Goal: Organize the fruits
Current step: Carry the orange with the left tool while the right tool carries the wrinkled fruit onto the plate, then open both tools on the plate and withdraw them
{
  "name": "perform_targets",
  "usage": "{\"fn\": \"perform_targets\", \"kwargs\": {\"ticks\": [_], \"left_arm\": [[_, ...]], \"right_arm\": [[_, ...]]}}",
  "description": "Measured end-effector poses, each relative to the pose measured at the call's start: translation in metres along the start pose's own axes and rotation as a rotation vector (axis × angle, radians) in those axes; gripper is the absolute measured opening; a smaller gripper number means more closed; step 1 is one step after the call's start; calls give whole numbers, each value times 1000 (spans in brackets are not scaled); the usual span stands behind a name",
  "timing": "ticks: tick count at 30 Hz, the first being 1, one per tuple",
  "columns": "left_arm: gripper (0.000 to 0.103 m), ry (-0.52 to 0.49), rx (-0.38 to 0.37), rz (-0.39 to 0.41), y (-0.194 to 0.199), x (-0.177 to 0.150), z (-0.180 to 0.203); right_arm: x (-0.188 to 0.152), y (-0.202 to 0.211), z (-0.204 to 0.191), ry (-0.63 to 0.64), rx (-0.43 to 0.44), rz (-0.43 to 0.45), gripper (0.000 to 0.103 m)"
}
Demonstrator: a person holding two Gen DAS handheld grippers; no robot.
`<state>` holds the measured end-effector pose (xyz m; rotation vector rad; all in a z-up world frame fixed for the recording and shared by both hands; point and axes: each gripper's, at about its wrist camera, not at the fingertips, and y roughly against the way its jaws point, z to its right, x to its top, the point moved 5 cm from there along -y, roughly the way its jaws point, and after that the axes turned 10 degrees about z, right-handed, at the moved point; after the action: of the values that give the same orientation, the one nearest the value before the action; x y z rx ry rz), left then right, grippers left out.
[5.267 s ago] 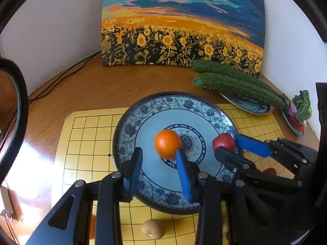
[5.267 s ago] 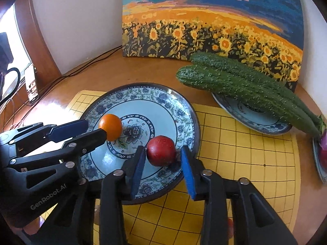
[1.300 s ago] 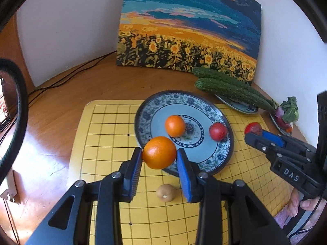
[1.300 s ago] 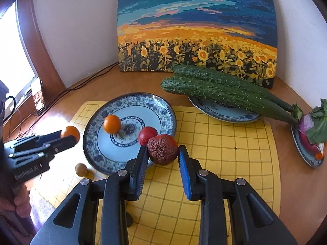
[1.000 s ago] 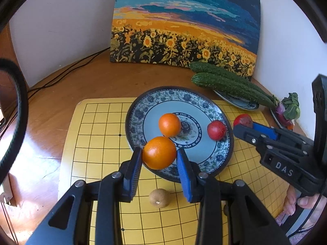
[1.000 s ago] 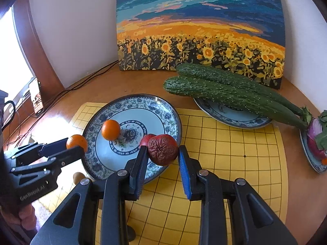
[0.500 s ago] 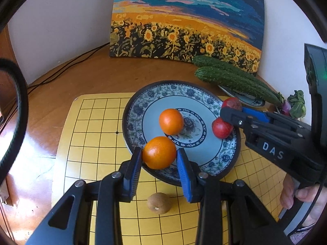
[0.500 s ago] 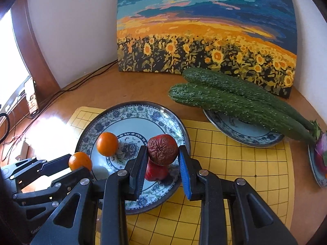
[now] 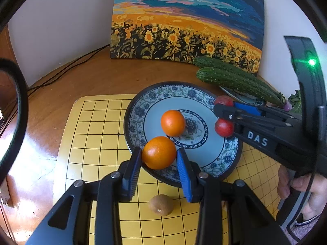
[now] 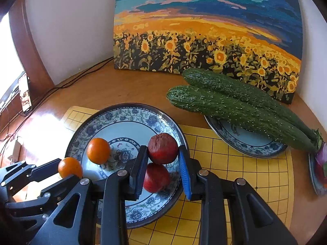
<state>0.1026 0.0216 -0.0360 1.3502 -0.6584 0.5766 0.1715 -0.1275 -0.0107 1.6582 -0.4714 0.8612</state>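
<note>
A blue-patterned plate [image 9: 155,94] sits on a yellow grid mat [image 9: 92,122]. On it lie an orange [image 9: 172,123] and a smooth red fruit [image 9: 223,128]. My left gripper [image 9: 159,158] is shut on a second orange [image 9: 159,152], held over the plate's near-left rim. My right gripper [image 10: 163,155] is shut on a wrinkled dark red fruit [image 10: 162,146], held just above the smooth red fruit [image 10: 156,177] on the plate [image 10: 122,112]. The plate's orange [image 10: 98,150] and the left gripper's orange [image 10: 70,167] show in the right wrist view.
A small brown fruit [image 9: 161,205] lies on the mat below the left gripper. Two cucumbers [image 10: 235,104] rest across a second plate [image 10: 245,143] at the right. A sunflower painting [image 10: 204,30] leans on the wall. A dish of vegetables [image 10: 319,163] stands at far right. Cables [image 9: 61,73] run along the table's left.
Both grippers have moved in over the plate with their fruits. The right gripper's wrinkled fruit now hangs right above the smooth red fruit, and the left orange is over the near rim.
</note>
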Motion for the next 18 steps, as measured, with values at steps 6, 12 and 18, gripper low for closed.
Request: {"fn": "perform_targets", "kwargs": {"ticks": [6,12,18], "left_arm": [[37,0,-4,-6,0,0,0],[41,4,-3,-7,0,1,0],[44,3,-6,2,7,2,0]], "right_arm": [[-1,-4,-4,15,9,-3,31],[0,1,-9,39,11,11,43],[4,15,-10,31,13,37,45]]}}
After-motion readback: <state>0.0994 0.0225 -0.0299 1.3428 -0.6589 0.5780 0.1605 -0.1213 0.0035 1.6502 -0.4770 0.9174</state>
